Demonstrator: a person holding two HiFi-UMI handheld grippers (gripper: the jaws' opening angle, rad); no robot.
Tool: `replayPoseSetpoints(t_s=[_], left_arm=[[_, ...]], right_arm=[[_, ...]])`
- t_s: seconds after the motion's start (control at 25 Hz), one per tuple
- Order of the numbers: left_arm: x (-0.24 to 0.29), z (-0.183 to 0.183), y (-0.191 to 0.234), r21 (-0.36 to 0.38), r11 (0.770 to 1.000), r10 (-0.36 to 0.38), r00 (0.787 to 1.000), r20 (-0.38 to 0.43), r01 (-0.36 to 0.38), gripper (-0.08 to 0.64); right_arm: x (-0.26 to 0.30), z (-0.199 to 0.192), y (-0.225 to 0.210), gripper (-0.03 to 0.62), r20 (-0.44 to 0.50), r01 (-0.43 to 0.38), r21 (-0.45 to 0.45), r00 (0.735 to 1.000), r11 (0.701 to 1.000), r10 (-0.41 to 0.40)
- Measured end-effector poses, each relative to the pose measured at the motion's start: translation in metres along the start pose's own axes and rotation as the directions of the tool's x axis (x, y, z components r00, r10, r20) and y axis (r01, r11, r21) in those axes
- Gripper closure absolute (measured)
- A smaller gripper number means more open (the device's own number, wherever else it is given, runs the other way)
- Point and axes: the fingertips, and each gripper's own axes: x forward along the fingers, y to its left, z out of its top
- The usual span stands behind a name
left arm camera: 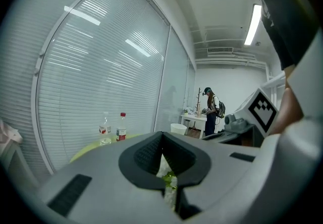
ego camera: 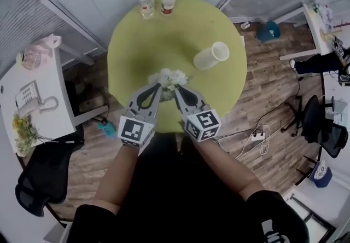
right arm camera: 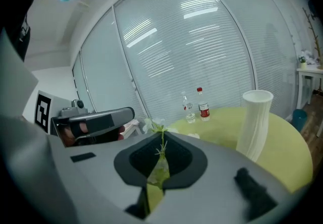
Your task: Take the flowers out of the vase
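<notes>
1x round green bench point(ego camera: 136, 45), the biggest item, fills the middle of the head view. 1x white desk point(ego camera: 41, 121) to its left carries 1x phone point(ego camera: 30, 97). 1x black chair point(ego camera: 46, 176) sits below that desk.

2x grippers, both low over the near edge of the bench, tips angled in toward each other with the bunch between them.
- left gripper point(ego camera: 157, 89): jaws closed. Its own view shows the tips point(left arm camera: 161, 136) meeting, with white petals and green leaf pinched in the slot below.
- right gripper point(ego camera: 178, 90): jaws closed on a thin green stem that runs up through the pads point(right arm camera: 162, 136). Blossoms stick out just past the tips.

1x white ribbed vase point(ego camera: 210, 56) stands upright on the bench, right of centre, well apart from both grippers. Nothing shows above its rim in the right gripper view point(right arm camera: 255, 122).

2x clear bottles sit side by side at the far edge of the bench: one with a pale cap point(ego camera: 146, 3) and one with a red cap point(ego camera: 168, 0). They are just beside each other and well apart from the vase.

1x bunch of flowers point(ego camera: 170, 78), white blooms on green stems, is out of the vase and held by both grippers. It sits over the near half of the bench, left of the vase. I can't tell whether the blooms touch the bench top.
</notes>
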Motion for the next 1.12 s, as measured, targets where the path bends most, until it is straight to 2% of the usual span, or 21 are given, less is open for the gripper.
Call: replayPoseSetpoints(t_s=[0.28, 0.6, 1.12], left_arm=[[-0.004, -0.032, 0.031, -0.022, 0.997, 0.076, 0.997, -0.028, -0.077, 0.551], [-0.007, -0.055, 0.059, -0.056, 0.989, 0.132, 0.99, -0.051, -0.134, 0.551], [-0.011, -0.086, 0.099, -0.126, 0.972, 0.191, 0.978, -0.083, -0.201, 0.551]], right_arm=[[0.031, -0.009, 0.01, 0.569, -0.024, -0.025, -0.01, 0.999, 1.0, 0.025], [0.067, -0.023, 0.013, 0.569, -0.053, -0.029, 0.027, 0.998, 0.999, 0.031], [0.12, -0.061, 0.023, 0.569, -0.176, -0.098, 0.027, 0.979, 0.995, 0.101]])
